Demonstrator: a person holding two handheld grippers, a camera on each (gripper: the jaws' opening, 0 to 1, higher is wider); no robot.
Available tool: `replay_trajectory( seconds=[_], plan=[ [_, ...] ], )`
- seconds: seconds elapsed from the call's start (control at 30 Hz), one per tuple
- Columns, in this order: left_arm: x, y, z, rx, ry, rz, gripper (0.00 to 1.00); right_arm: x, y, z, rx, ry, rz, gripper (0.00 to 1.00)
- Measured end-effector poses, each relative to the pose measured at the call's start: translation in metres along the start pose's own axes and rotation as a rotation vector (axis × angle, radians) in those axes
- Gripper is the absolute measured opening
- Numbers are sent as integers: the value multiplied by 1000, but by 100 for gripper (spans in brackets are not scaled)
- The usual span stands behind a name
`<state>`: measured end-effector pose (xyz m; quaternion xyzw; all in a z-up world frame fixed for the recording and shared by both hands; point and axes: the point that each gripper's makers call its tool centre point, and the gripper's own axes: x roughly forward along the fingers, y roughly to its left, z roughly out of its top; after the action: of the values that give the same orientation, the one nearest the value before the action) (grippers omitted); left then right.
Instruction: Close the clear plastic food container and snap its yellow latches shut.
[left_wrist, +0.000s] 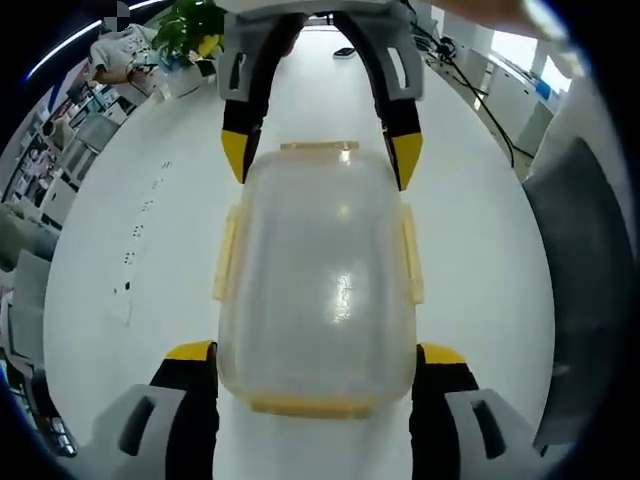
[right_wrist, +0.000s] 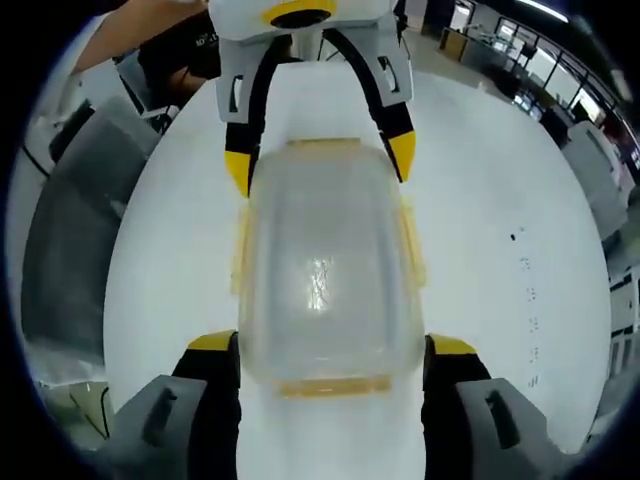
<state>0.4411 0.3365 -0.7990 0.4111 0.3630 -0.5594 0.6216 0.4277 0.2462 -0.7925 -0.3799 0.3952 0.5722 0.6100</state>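
Observation:
A clear plastic container (left_wrist: 320, 270) with its lid on lies on the white table (left_wrist: 130, 300), and yellow latches (left_wrist: 226, 255) run along its sides and ends. My left gripper (left_wrist: 315, 352) is open, its yellow-tipped jaws flanking the near end of the box. From the far side, my right gripper (left_wrist: 320, 158) also stands open astride the opposite end. In the right gripper view the same container (right_wrist: 325, 270) sits between my right gripper (right_wrist: 330, 345) below and the left gripper (right_wrist: 320, 160) above. Side latches (right_wrist: 412, 250) flare slightly outward.
The long white table stretches away with a potted plant (left_wrist: 190, 25) and a person at its far end. A dark chair (left_wrist: 590, 260) stands at the table's edge, and cables (left_wrist: 470, 80) trail on it. Another grey chair (right_wrist: 70, 230) sits beside the table.

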Motion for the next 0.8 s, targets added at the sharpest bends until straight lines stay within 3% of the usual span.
replay_trajectory(
  seconds=[0.8],
  plan=[
    [0, 11, -4, 13, 11, 2, 76, 4, -15, 2, -8, 3, -22, 73]
  ],
)
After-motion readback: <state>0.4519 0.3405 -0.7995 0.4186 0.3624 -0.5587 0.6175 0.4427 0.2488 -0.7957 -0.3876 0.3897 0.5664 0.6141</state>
